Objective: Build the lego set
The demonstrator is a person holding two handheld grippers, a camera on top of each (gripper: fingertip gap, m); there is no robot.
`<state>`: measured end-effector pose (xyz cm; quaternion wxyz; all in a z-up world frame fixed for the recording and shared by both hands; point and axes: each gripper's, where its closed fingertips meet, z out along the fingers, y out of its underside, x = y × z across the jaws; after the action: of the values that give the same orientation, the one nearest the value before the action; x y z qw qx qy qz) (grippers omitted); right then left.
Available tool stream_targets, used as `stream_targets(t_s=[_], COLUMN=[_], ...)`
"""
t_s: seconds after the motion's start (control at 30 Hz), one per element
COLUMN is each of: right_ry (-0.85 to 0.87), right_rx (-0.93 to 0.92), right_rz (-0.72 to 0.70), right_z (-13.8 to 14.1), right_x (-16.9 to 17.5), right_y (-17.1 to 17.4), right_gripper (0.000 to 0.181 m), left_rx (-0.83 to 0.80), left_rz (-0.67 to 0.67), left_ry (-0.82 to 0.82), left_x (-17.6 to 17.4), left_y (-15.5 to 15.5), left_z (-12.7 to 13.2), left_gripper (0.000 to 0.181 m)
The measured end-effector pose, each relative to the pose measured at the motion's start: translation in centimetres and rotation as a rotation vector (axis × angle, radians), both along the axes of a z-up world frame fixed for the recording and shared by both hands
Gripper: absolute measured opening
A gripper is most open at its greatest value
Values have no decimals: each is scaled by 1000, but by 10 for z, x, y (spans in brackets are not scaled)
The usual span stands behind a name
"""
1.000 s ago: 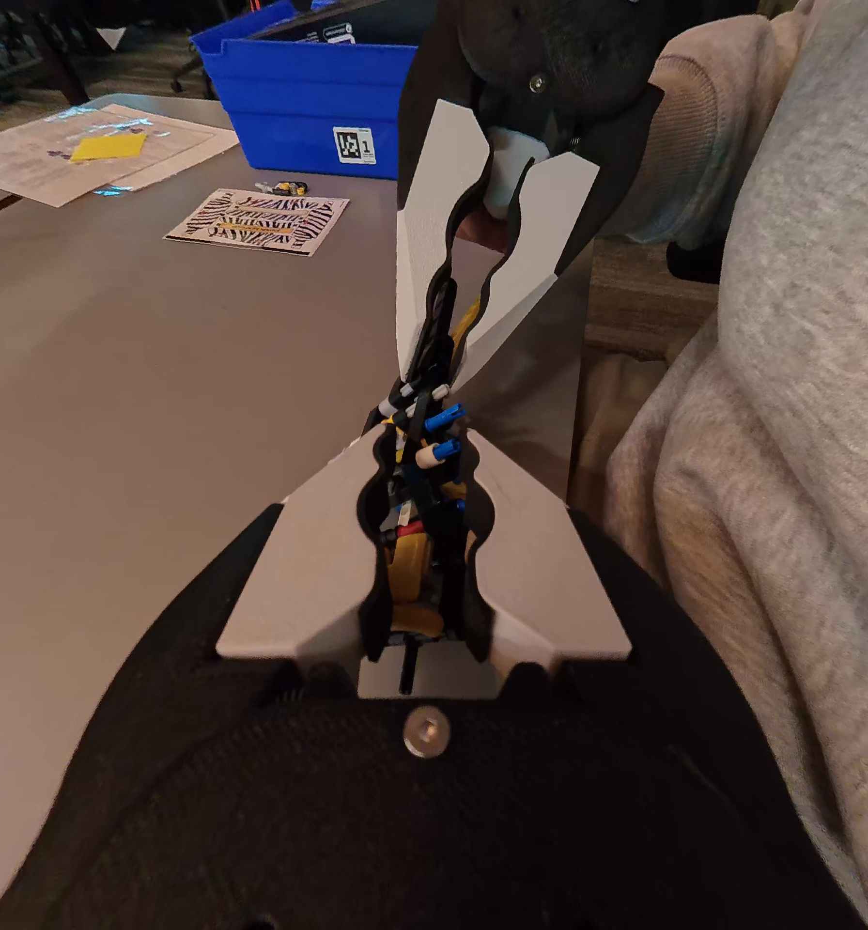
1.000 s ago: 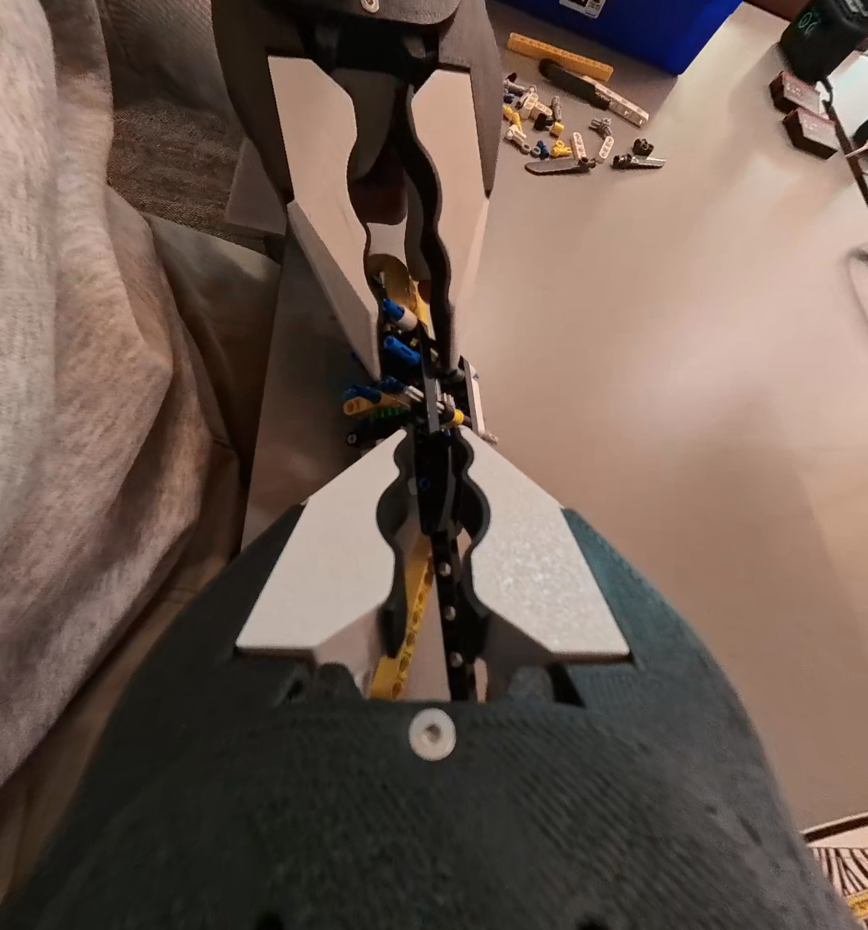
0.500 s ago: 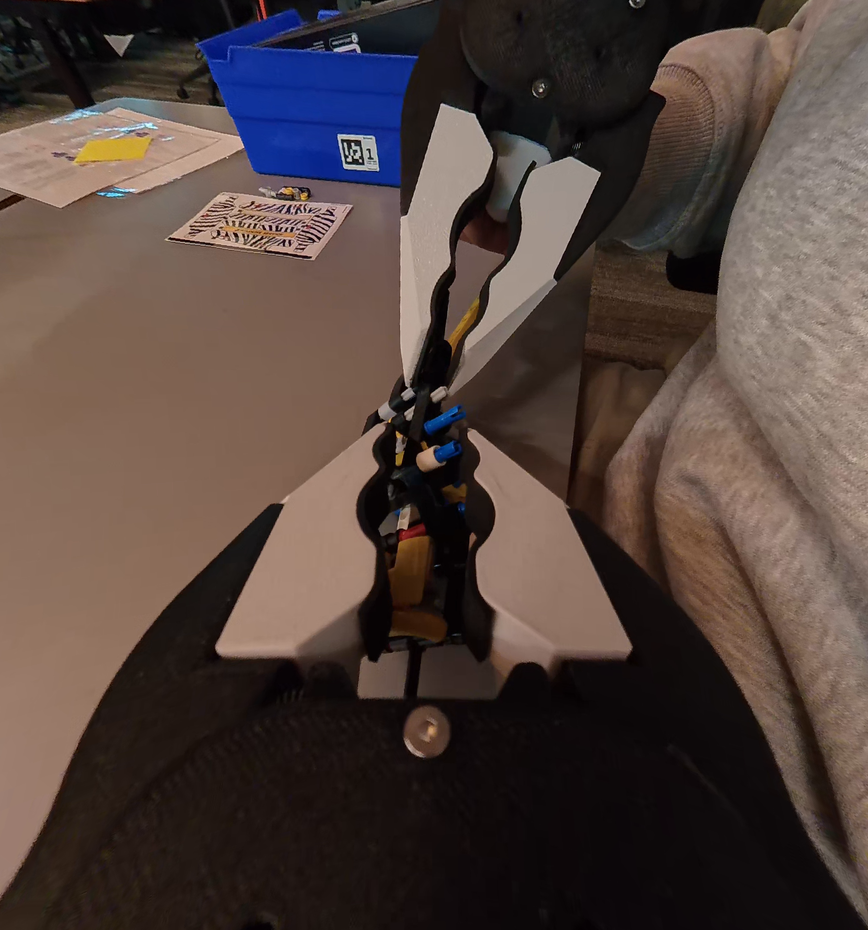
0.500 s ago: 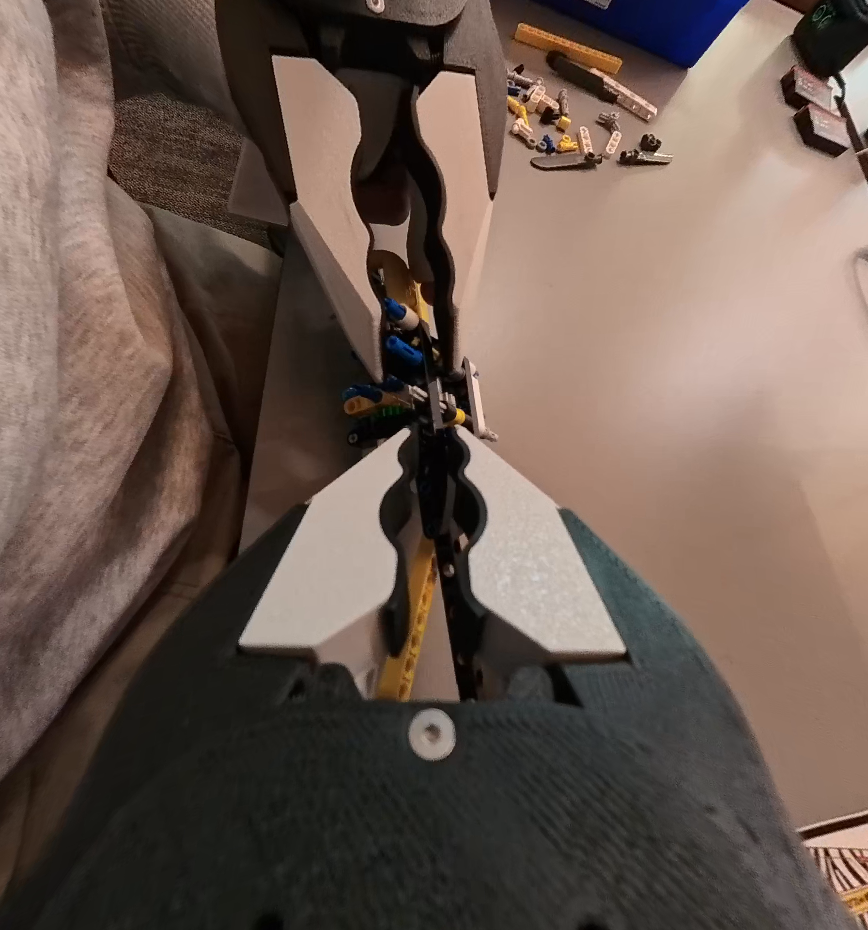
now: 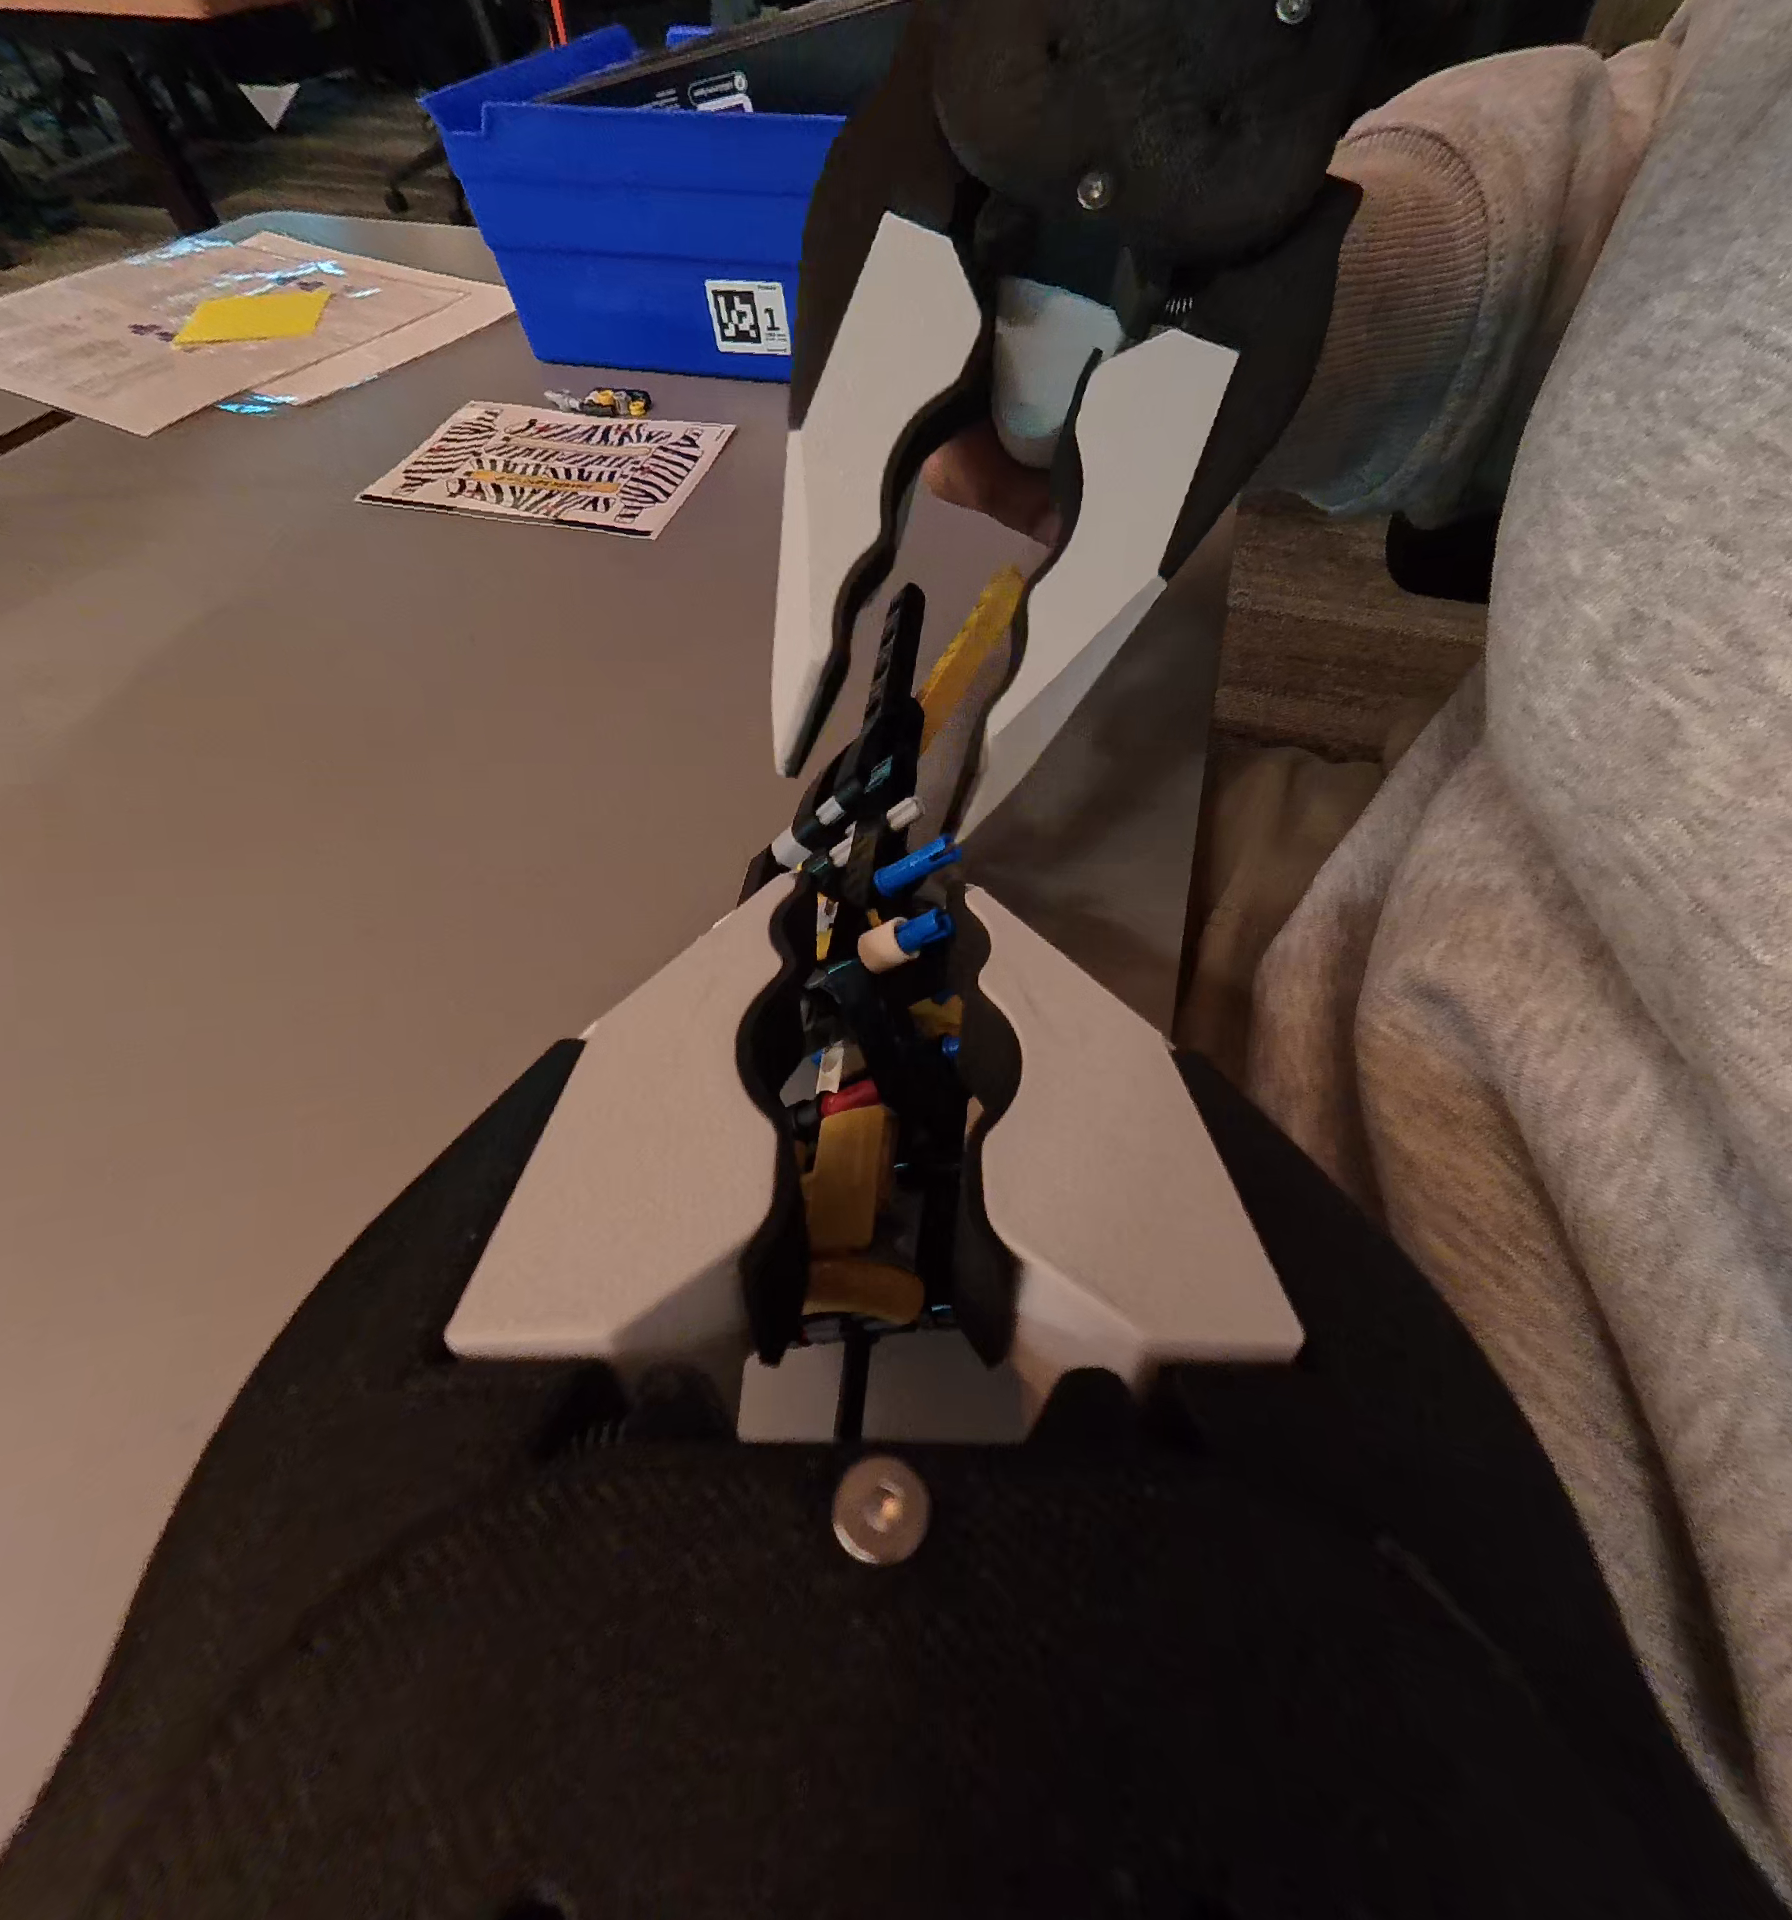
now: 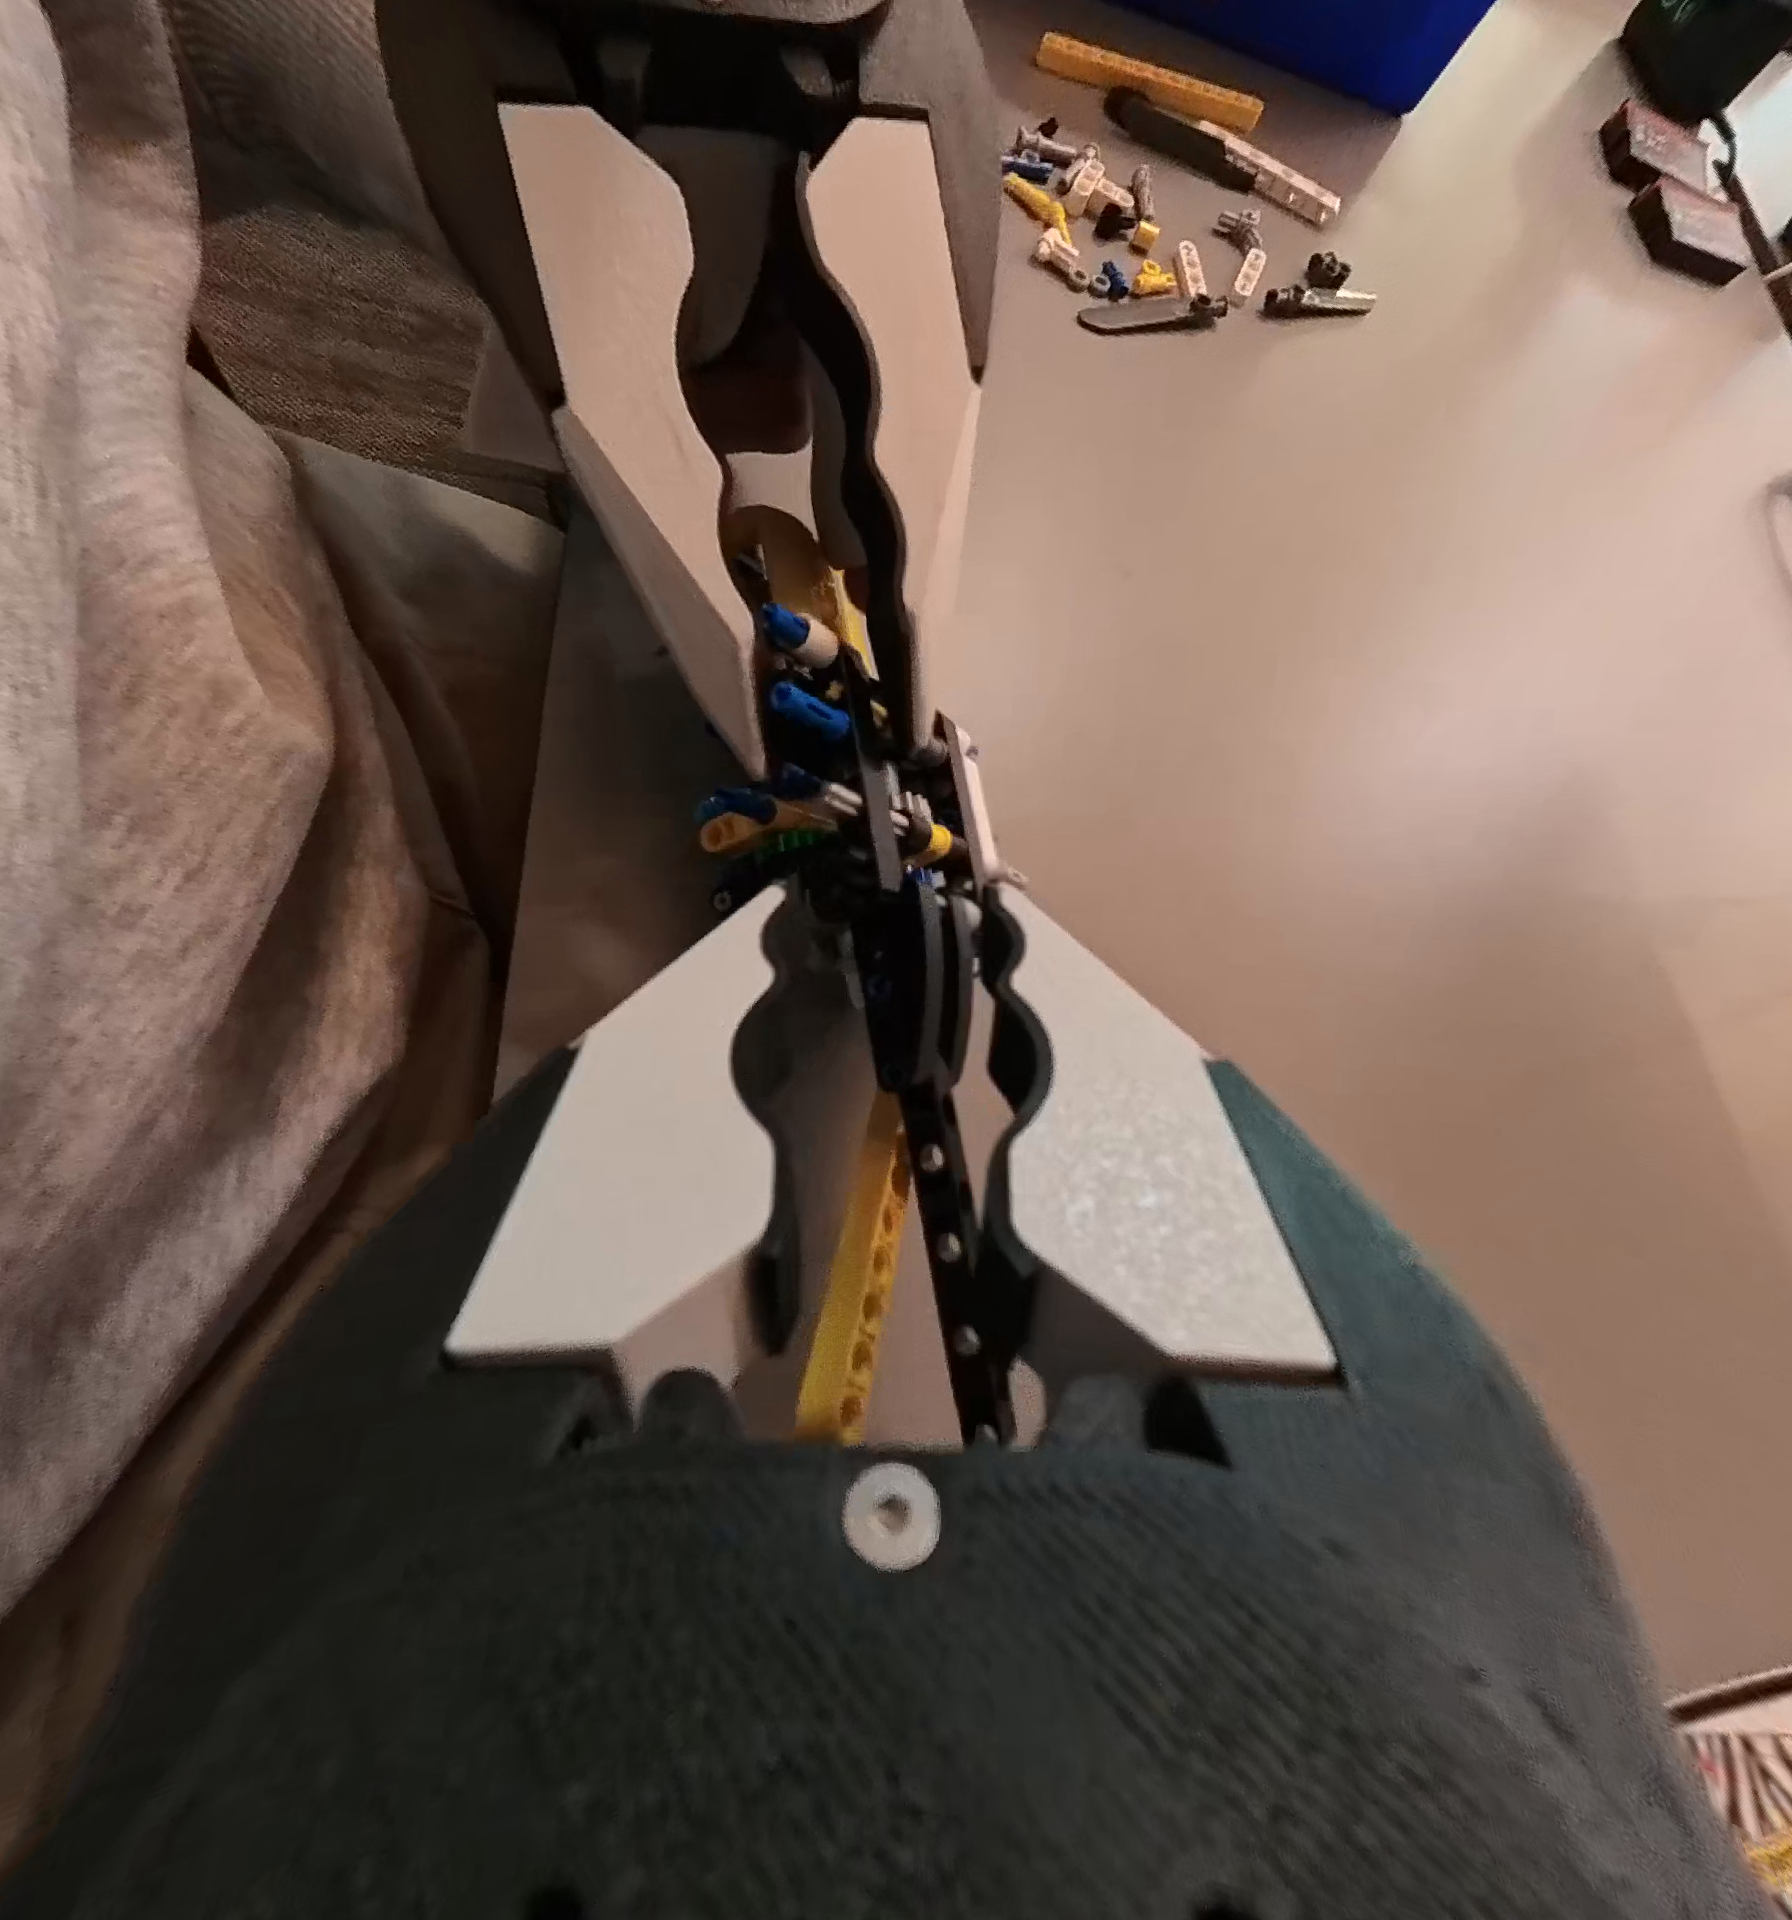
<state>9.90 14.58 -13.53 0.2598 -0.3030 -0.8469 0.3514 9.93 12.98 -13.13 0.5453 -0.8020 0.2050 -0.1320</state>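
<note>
A partly built lego assembly (image 5: 871, 1039) of black, yellow and blue parts is held in the air over the table's near edge. My left gripper (image 5: 871, 894) is shut on it. A long black beam (image 5: 897, 665) and a yellow beam (image 5: 975, 634) stick out of it toward my right gripper (image 5: 881, 795). In the right wrist view my right gripper (image 6: 887, 909) is open around those beams: the black beam (image 6: 944, 1195) lies near the right finger, the yellow beam (image 6: 861, 1299) beside it. The left gripper (image 6: 835, 758) faces it, holding the assembly (image 6: 840, 790).
A blue bin (image 5: 643, 229) stands at the back of the grey table (image 5: 300, 831), with a zebra-striped sticker sheet (image 5: 549, 473) and paper sheets (image 5: 196, 322) near it. Several loose lego parts (image 6: 1162, 239) lie far off. A person's grey sweater (image 5: 1598, 935) is close beside the grippers.
My right gripper has opened its jaws and let go of the black beam. The left gripper still holds the assembly in about the same place.
</note>
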Motion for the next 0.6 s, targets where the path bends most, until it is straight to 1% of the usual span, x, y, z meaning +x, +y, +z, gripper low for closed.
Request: stream_targets(t_s=[0.3, 0.43, 0.6], right_ry=[-32, -40, -3], right_rx=[-227, -260, -280], right_rz=[-49, -52, -86], right_z=[19, 21, 28], right_x=[2, 3, 2], right_y=[12, 14, 19], right_gripper=[39, 39, 40], left_rx=[6, 16, 39], left_rz=[17, 27, 39], left_ry=[-7, -6, -59], left_x=[-4, -6, -13], left_y=[-3, -5, -11], left_z=[2, 6, 15], left_gripper=[26, 29, 40])
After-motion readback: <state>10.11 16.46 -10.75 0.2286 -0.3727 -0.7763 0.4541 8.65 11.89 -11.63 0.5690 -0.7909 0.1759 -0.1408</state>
